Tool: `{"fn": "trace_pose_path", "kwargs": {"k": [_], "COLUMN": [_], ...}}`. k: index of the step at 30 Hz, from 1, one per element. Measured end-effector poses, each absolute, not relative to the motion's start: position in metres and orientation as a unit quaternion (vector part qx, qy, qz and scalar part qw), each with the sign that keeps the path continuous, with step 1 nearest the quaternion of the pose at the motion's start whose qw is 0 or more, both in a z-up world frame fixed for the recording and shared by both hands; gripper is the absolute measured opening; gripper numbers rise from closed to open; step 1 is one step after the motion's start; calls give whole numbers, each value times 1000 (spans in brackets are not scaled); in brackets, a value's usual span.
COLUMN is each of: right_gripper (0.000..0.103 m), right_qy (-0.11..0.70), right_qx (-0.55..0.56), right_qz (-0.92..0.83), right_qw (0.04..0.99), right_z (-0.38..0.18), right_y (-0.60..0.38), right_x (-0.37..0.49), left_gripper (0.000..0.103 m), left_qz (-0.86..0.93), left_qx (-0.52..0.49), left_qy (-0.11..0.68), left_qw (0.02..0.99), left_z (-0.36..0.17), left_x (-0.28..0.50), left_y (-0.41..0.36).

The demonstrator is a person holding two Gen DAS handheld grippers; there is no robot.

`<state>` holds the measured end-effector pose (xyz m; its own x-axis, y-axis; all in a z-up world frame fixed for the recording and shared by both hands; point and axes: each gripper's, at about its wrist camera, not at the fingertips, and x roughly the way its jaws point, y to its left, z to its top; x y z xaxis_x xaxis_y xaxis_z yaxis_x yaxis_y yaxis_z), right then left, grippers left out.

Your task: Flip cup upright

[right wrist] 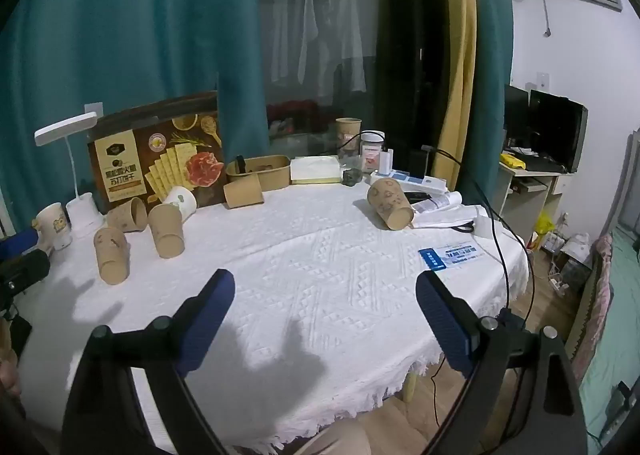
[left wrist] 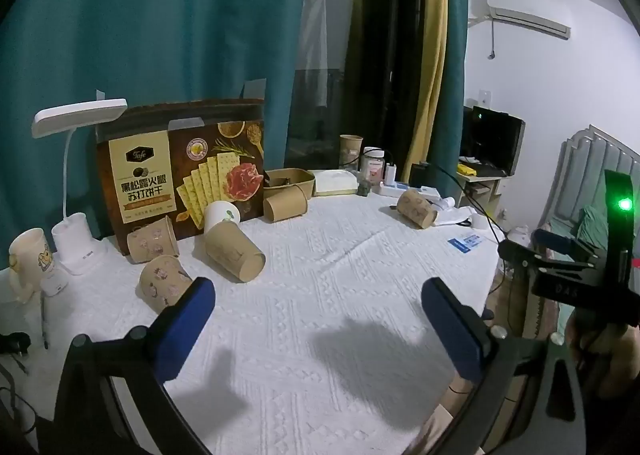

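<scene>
Both grippers hang above the white tablecloth (right wrist: 320,255) with their jaws wide apart and nothing between them. Several paper cups lie tipped over on the table. The left gripper (left wrist: 318,297) has a cluster of them ahead and to its left: the nearest patterned cup (left wrist: 164,287) lies on its side just beyond the left finger pad (left wrist: 188,331), and a plain brown cup (left wrist: 236,255) lies a little farther in, its open mouth toward the camera and its long axis running away toward the cracker box (left wrist: 180,171). The right gripper (right wrist: 326,297) faces bare cloth; the one cup on its side of the table (right wrist: 390,203) lies well ahead, slightly right of centre, mouth pointing toward the near right. Judging by this, the left gripper is nearer to a fallen cup than the right, and it would need to swing left and close across the cup's short width, not along its length, before tipping it onto its base
</scene>
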<state>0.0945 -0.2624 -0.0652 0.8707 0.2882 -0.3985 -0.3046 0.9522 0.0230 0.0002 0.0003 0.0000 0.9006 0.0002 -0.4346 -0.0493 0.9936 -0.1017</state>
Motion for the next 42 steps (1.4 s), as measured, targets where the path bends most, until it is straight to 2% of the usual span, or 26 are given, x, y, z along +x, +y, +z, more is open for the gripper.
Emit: {"fn": "trace_pose_path", "kwargs": {"k": [42], "right_gripper": [91], "right_qy": [202], "right_qx": [-15], "right_qz": [163], "right_qw": [966], "right_z": [-64], "right_y": [-263], "right_x": [91], "left_gripper": [103], "left_qz": [14], "left_qx": [-54], "left_qy": [196], "left_qw": [979], "left_z": [12], "left_x": [-4], "left_y": [-1]}}
